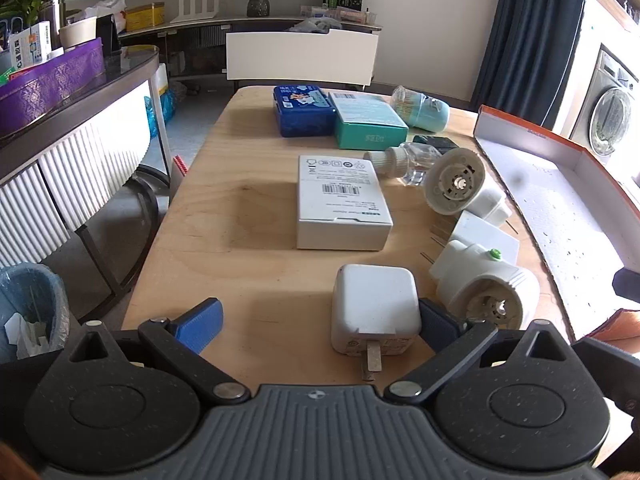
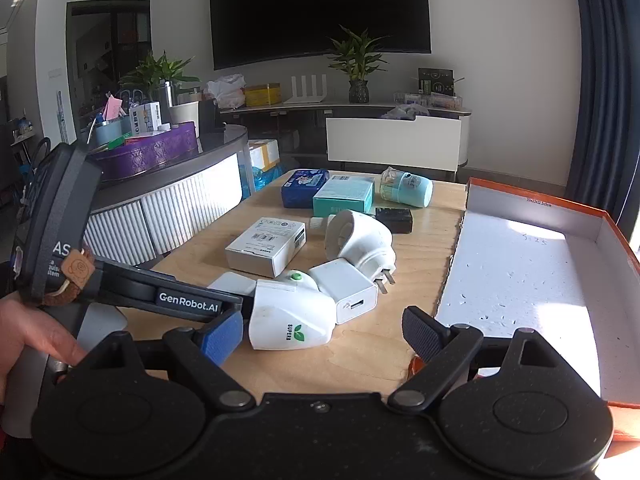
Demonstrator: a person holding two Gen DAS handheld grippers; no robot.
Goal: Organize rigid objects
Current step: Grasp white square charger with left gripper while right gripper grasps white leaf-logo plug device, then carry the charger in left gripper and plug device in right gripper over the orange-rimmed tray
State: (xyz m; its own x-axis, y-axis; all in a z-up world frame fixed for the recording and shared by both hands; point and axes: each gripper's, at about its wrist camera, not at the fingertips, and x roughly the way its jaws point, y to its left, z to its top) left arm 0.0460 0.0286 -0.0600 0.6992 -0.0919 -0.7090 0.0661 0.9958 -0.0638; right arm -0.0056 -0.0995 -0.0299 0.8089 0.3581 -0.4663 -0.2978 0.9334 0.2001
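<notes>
"GenRobot.AI" on left claw (image 2: 188, 307), "SUPERB" on white plug-in device (image 2: 290, 316)

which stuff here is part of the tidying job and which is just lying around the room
Job: white charger between the open left gripper, SUPERB plug, white box, teal box, blue case, orange-rimmed box.

Background: TV, potted plant, purple tin, washing machine.

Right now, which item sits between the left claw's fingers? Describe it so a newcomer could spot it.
On the wooden table, go to the near edge, just left of the orange-rimmed box. Between the open fingers of the left claw lies a white charger cube, prongs toward the camera. Unlike the round-faced white plug-in device beside it, it is a plain rounded square.
</notes>
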